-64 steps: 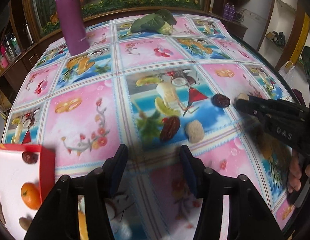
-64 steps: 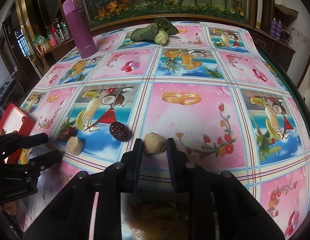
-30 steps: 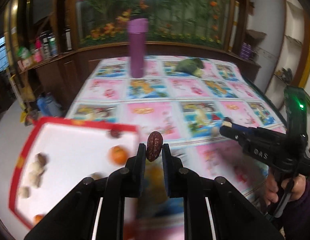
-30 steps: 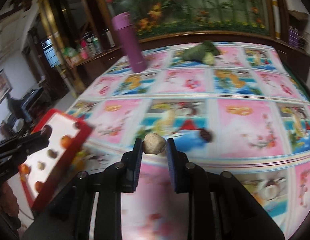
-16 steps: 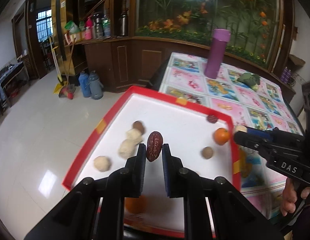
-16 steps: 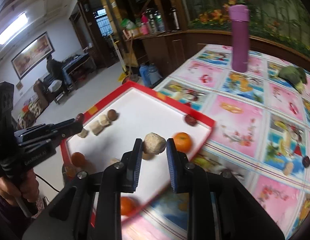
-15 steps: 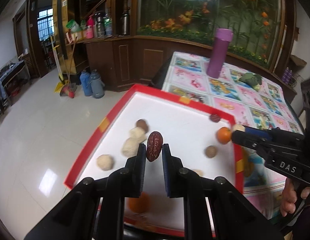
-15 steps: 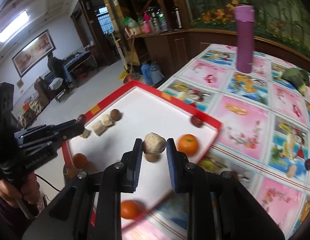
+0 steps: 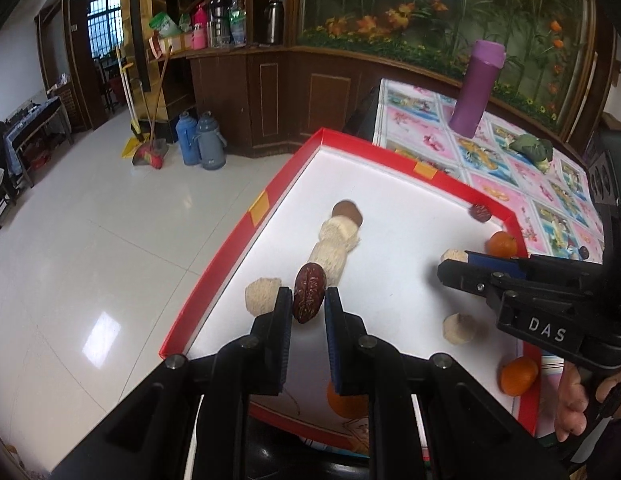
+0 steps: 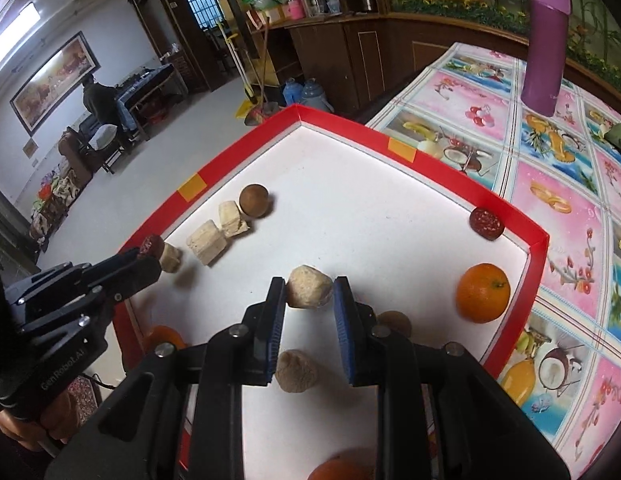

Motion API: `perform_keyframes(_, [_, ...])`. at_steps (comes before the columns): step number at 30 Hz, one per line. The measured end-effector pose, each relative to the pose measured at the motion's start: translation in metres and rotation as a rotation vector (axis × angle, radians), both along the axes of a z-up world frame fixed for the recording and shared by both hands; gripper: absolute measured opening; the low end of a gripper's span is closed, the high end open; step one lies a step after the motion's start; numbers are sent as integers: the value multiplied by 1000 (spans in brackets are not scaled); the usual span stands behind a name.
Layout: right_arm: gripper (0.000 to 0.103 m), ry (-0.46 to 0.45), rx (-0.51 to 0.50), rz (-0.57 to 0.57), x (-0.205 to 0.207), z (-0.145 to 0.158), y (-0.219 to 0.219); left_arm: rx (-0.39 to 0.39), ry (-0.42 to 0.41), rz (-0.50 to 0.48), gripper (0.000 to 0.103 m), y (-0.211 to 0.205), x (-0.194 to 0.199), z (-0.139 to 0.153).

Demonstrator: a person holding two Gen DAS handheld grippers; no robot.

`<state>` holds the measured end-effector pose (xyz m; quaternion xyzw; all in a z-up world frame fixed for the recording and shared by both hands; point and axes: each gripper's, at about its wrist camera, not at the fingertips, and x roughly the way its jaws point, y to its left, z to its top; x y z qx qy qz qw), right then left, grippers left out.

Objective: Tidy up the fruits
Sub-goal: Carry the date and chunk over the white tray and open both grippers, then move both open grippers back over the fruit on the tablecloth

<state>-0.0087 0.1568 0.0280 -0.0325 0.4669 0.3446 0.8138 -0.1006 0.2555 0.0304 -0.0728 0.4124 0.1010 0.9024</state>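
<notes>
Around us a pale tiled floor (image 9: 90,240) meets dark wood cabinets (image 9: 270,92); our worktop (image 10: 550,168) wears a fruit-print cloth. On it sits the red-rimmed tray (image 10: 350,132). Over its white base, our left claw (image 9: 306,312) pinches a red date (image 9: 308,297), our right claw (image 10: 309,300) a beige lump (image 10: 309,291).

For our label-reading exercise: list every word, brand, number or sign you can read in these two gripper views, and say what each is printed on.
"DAS": white letters on the body of the right gripper, seen from the left wrist view.
"GenRobot.AI": on the body of the left gripper, seen from the right wrist view.
Wall painting and shelf packages: any text is too small to read.
</notes>
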Motion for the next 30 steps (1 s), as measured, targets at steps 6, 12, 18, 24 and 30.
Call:
perform_keyframes(6, [27, 8, -26, 16, -3, -6, 9, 1, 23, 14, 14, 3, -2, -6])
perform_keyframes(12, [27, 12, -51, 19, -5, -10, 14, 2, 65, 24, 15, 2, 1, -15])
perform_keyframes(18, [28, 42, -38, 39, -5, -5, 8, 22, 86, 64, 49, 0, -2, -14])
perform_keyframes(24, [46, -30, 69, -7, -9, 19, -28, 46, 37, 58, 53, -13, -7, 6])
perform_keyframes(30, [50, -88, 92, -103, -5, 33, -81, 65, 14, -17, 56, -48, -2, 16])
